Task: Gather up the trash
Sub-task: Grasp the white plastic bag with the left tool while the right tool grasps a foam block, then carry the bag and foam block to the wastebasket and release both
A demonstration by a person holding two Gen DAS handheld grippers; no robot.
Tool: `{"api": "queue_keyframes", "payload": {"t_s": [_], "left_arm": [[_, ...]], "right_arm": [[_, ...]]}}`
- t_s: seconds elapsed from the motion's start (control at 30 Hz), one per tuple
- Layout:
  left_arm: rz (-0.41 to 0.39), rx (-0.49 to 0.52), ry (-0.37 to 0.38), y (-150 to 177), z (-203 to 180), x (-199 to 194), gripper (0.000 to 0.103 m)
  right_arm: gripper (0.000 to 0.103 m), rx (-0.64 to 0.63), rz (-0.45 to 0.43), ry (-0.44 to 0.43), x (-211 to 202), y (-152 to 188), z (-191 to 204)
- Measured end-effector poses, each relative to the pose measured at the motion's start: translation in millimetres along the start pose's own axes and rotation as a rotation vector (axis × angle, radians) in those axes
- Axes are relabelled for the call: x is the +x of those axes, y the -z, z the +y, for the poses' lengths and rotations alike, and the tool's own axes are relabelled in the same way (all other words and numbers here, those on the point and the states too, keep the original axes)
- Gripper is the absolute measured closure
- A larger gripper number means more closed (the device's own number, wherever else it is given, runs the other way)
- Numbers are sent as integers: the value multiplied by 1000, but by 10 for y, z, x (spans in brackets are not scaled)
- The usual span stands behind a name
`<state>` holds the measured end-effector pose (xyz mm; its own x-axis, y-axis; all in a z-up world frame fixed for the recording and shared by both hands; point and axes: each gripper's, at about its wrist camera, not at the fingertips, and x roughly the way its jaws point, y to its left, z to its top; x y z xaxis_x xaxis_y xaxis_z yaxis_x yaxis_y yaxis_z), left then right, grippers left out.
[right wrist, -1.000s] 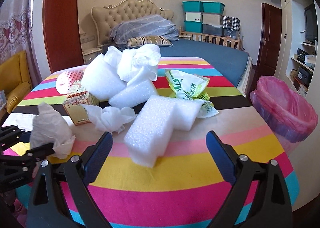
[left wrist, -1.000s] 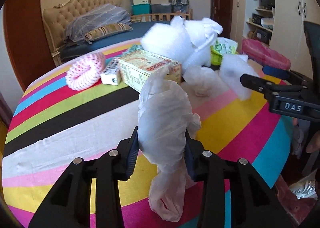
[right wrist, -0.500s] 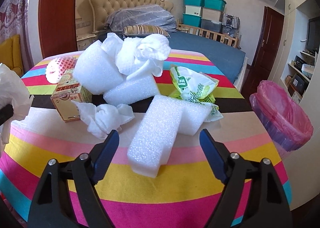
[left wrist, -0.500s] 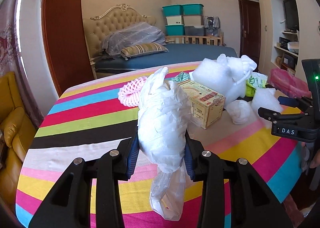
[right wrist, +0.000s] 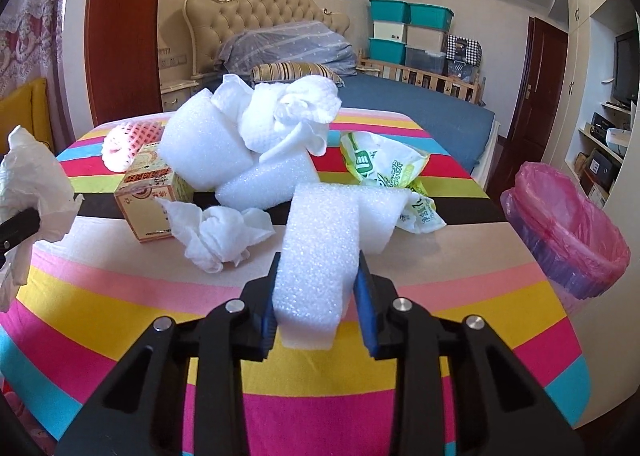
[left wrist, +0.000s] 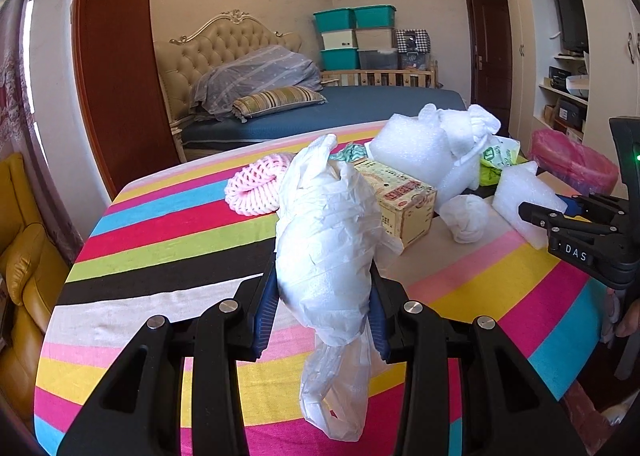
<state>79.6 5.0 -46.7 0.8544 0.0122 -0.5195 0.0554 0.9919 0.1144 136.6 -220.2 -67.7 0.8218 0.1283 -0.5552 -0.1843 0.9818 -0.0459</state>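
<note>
Left gripper pinches one crumpled white plastic bag at centre frame, lifted above the striped table; right gripper clamps one bent white foam strip at lower centre; one pink-lined trash bin stands at right, its contents unclear; one cardboard box sits left of centre.

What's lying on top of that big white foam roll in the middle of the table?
A crumpled white paper wad sits on top of the foam roll, draping toward a foam slab beside it. Whatever lies behind the pile is hidden.
</note>
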Motion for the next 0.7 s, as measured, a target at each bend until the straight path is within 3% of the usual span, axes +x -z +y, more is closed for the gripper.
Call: {"api": "queue_keyframes", "payload": {"t_s": [0.7], "left_arm": [[5,106,43,-122,-416,22,66]], "right_arm": [[71,-51,-151,-58,-749,115,-150]]}}
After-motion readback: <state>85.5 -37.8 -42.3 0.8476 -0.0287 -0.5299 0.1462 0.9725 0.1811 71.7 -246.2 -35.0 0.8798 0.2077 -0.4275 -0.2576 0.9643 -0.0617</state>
